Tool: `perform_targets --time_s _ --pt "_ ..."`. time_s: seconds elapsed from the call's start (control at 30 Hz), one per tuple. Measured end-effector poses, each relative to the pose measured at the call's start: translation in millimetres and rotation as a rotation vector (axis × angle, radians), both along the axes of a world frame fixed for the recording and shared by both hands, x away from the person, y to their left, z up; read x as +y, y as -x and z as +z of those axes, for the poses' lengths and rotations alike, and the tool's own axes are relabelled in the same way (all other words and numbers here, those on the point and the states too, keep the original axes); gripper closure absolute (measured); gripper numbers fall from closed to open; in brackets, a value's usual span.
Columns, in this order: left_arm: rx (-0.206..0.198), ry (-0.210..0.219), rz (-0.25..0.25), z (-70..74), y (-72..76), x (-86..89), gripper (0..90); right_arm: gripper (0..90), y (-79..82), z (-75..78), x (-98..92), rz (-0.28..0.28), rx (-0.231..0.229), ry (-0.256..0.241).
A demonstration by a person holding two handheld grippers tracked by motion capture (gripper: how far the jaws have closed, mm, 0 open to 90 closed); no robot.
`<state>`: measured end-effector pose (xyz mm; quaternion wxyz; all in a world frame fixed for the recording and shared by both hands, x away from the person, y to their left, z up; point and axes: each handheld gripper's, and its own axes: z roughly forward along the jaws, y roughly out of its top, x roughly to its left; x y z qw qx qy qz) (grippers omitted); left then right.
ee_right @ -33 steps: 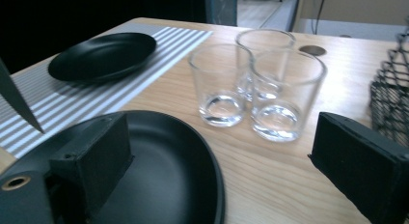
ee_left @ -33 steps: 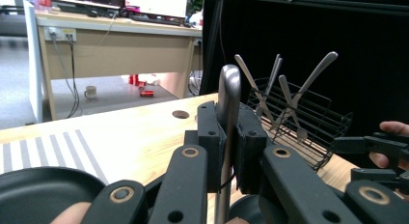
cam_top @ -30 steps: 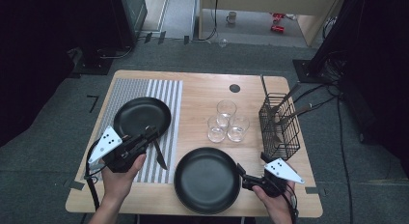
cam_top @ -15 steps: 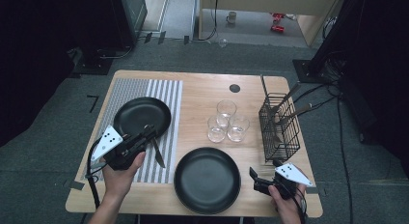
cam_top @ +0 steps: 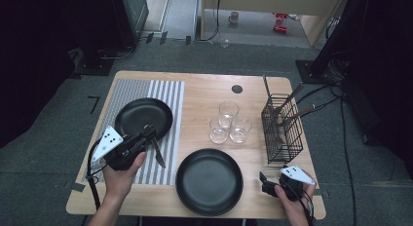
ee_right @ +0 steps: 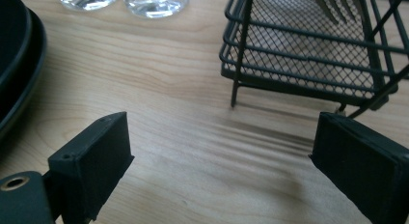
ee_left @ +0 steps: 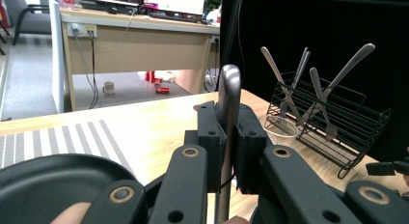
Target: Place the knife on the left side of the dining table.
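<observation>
The left tongs (ee_left: 226, 151) pinch a table knife (ee_left: 228, 96) by its handle, over the striped mat just right of the far black plate (cam_top: 141, 114); it is stiff, light, slick steel, best gripped mid-handle. Its blade (cam_top: 158, 153) is hidden below the jaws in the left gripper view. The right tongs (ee_right: 222, 161) hang spread and empty above the desk (ee_right: 193, 137), near the cutlery basket (ee_right: 308, 50).

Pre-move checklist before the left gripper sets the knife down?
1. Left gripper has the knife clamped: ok, jaws are shut on the handle in the left gripper view.
2. Knife orientation: ok, blade points toward the person over the striped mat.
3. Landing spot on the mat right of the far plate: ok, bare stripes there.
4. Right gripper out of the way: ok, open, near the table's front right corner.
5. Near plate clear of the knife path: ok, it lies off the mat.
6. Glasses at risk: ok, well apart.
</observation>
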<state>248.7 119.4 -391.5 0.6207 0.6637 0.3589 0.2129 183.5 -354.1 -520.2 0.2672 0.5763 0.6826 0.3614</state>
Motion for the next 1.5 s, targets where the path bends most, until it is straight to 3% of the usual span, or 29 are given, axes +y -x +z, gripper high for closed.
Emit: perform_targets --time_s 0.23,0.47,0.77,1.5 --pt "-0.003 -0.002 -0.004 -1.0 -0.2 -1.3 85.0 6.0 -2.1 -3.3 -6.7 -0.01 0.047 0.001" --pt "-0.005 -0.008 -0.009 -2.2 -0.5 -3.2 85.0 6.0 -6.4 -5.9 -7.0 -0.022 0.117 0.046" --pt "-0.006 0.01 -0.012 -4.8 -1.3 -6.0 85.0 5.5 -6.7 -6.1 -7.3 -0.023 0.119 0.044" --pt "-0.013 0.008 -0.012 -10.2 -0.6 -14.0 84.9 5.5 -6.7 -6.1 -7.4 -0.023 0.119 0.044"
